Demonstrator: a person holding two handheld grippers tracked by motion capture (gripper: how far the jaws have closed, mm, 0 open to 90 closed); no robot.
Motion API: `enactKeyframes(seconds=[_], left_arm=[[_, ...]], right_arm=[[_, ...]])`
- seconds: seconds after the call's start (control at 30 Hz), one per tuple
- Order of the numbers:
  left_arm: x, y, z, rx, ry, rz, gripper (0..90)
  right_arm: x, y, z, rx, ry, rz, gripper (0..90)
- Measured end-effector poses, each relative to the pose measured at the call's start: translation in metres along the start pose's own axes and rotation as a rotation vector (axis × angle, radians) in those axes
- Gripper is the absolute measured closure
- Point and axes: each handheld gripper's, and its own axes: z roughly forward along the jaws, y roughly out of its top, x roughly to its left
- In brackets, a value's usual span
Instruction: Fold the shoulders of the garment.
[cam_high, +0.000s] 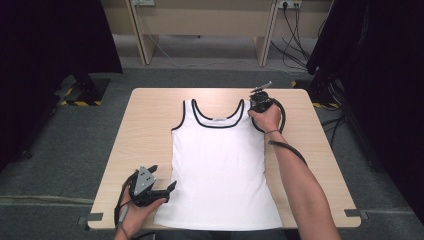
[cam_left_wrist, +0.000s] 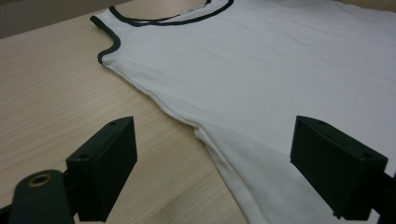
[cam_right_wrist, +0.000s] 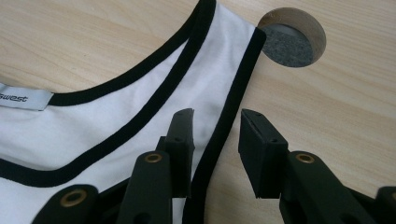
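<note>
A: Black jaws of the right gripper (cam_right_wrist: 215, 140) stand partly apart, straddling the trimmed edge of the shoulder strap (cam_right_wrist: 219, 70); nothing pinched yet.

B: Left gripper (cam_left_wrist: 212, 163)?

A: Wide open, low over the hem-side edge of the white tank top (cam_high: 220, 160), one jaw over wood, one over cloth. The top lies flat, centred on the table (cam_high: 145, 125). Opposite corners suggest a fold or lift.

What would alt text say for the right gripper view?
The right claw, jaws slightly apart, straddles the black-trimmed shoulder strap of a white sleeveless cotton top lying flat on a light wooden table, near a round cable hole.
</note>
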Motion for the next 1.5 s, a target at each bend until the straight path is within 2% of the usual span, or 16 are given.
enactKeyframes(seconds=[0.5, 0.8, 0.87, 1.03, 1.23, 1.5], left_arm=[[0.000, 0.000, 0.000, -0.005, -0.001, 0.001, 13.9], [-0.001, 0.000, 0.000, 0.001, 0.001, 0.009, 13.9], [-0.001, 0.000, 0.000, -0.001, 0.001, 0.008, 13.9], [-0.001, 0.000, 0.000, -0.002, 0.001, 0.008, 13.9], [-0.001, 0.000, 0.000, -0.003, 0.002, 0.010, 13.9], [-0.001, 0.000, 0.000, -0.004, 0.002, 0.010, 13.9]], right_arm=[[0.007, 0.002, 0.011, 0.031, -0.041, -0.027, 61.9], [0.008, 0.002, 0.013, 0.025, -0.038, -0.023, 62.3], [0.008, 0.001, 0.013, 0.022, -0.032, -0.022, 64.0], [0.006, -0.001, 0.013, 0.010, 0.017, 0.001, 74.9], [0.004, -0.002, 0.013, -0.004, 0.042, 0.019, 83.1], [0.004, -0.004, 0.013, -0.016, 0.059, 0.034, 86.2]])
